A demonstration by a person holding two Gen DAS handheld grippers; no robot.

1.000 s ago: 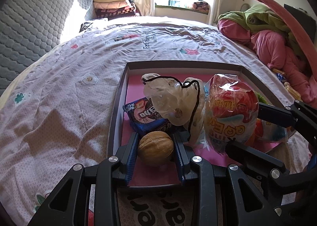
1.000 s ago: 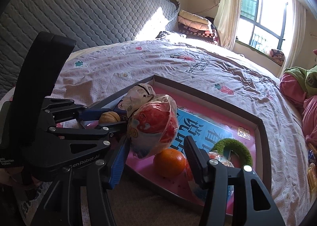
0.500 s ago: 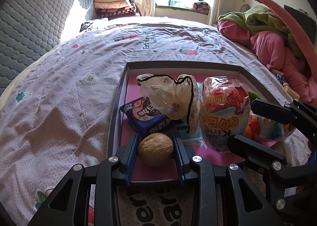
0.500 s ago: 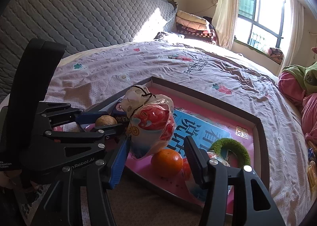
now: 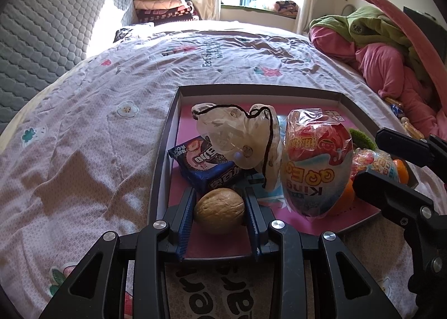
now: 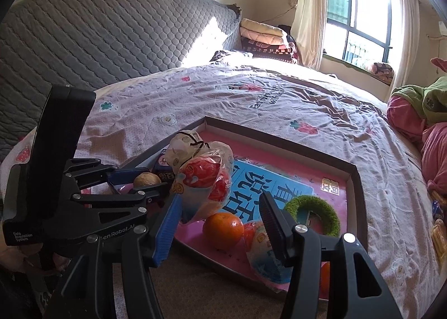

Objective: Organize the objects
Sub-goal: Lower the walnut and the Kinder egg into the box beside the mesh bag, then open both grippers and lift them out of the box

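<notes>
A dark-rimmed tray point(image 5: 164, 151) point(image 6: 279, 137) with a pink floor lies on the bed. My left gripper point(image 5: 220, 193) point(image 6: 145, 180) is shut on a walnut point(image 5: 219, 207) point(image 6: 146, 179) over the tray's near left corner. A wrapped red and white toy egg point(image 5: 315, 162) point(image 6: 204, 182) stands upright in the tray against a translucent pouch with a black cord point(image 5: 234, 134) point(image 6: 184, 145). My right gripper point(image 6: 219, 198) point(image 5: 366, 156) is open just short of the egg, and neither pad presses on it. A blue biscuit pack point(image 5: 204, 165) lies behind the walnut.
An orange point(image 6: 223, 226), a green ring point(image 6: 315, 204) and a blue-white snack packet point(image 6: 265, 249) lie at the tray's right end. A lettered brown mat point(image 5: 223, 291) lies under the tray's near edge. Pink and green bedding point(image 5: 377, 47) is piled to the right, with a grey quilted headboard point(image 6: 111, 39) at the left.
The toy egg has tipped from a lean to nearly upright and come down into the tray. The right gripper's fingers now end beside it instead of overlapping it. The left gripper still holds the walnut.
</notes>
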